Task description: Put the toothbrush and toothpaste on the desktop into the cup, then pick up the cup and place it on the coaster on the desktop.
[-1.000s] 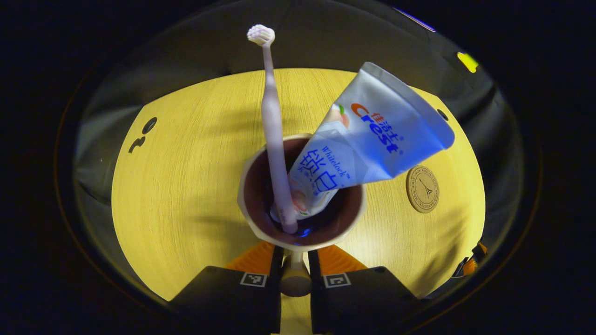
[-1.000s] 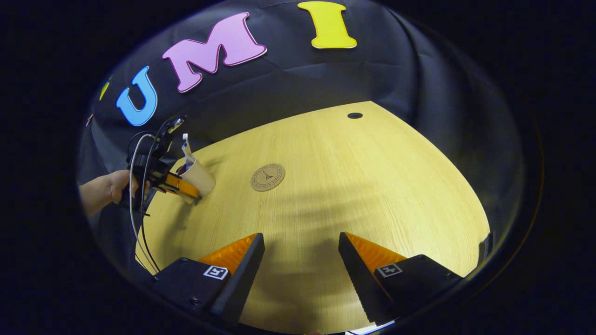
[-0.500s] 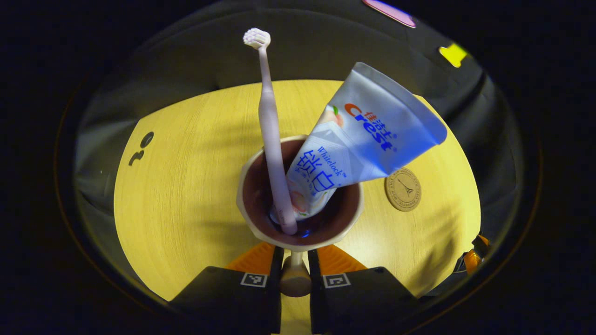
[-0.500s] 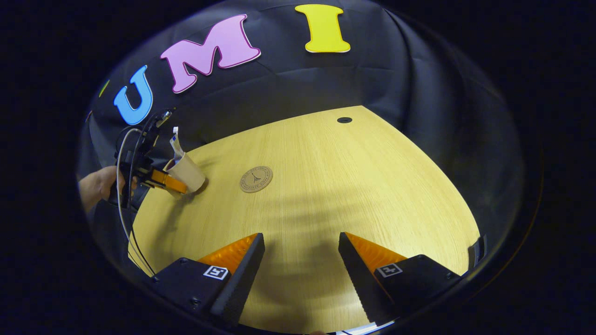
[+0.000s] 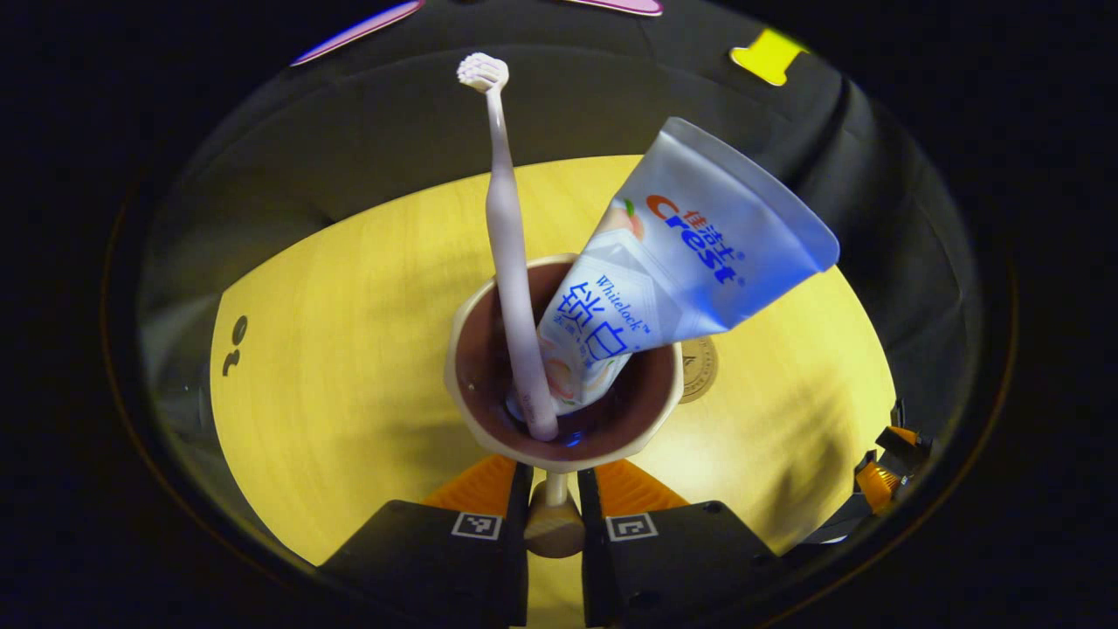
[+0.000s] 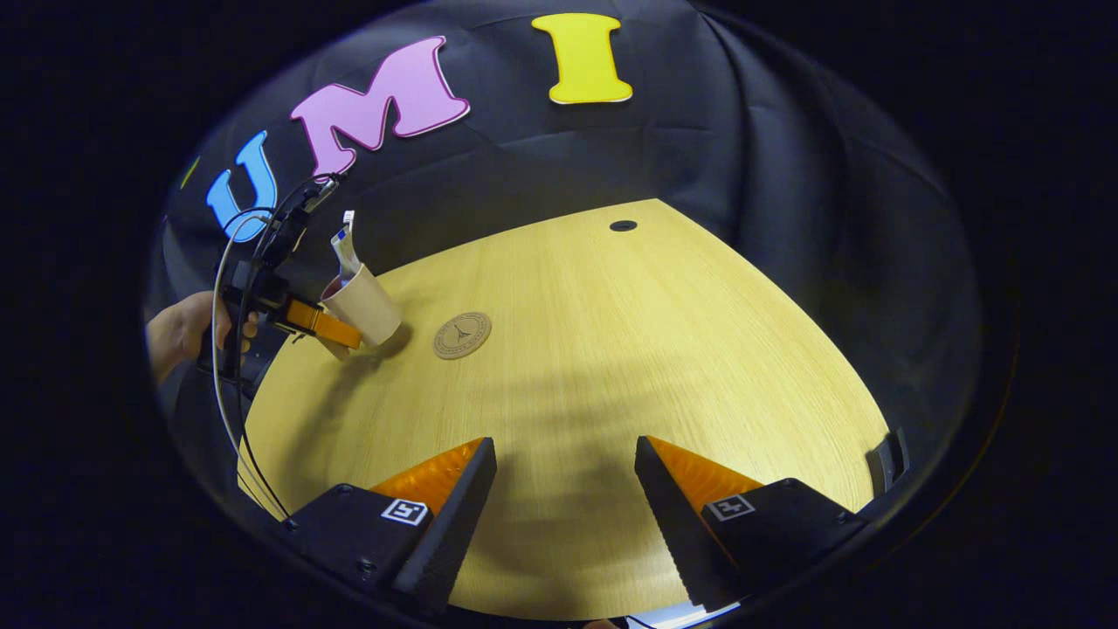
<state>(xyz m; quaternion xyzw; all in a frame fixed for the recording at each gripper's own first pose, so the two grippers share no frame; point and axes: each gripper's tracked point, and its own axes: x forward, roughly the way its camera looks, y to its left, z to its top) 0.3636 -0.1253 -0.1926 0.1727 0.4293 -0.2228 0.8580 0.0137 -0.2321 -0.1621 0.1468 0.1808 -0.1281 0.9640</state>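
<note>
With your left gripper (image 5: 553, 489) pinching the cup (image 5: 563, 411) by its handle, you are carrying it closer to the coaster (image 6: 462, 335), your right gripper (image 6: 566, 498) idling spread.

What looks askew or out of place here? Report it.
Nothing is spilled or damaged. The beige cup with the dark inside is held by its handle in the left gripper; in the right gripper view it tilts, not yet on the round cork coaster. The blue-and-white toothpaste tube leans out over the rim; the pale toothbrush stands nearly straight.
</note>
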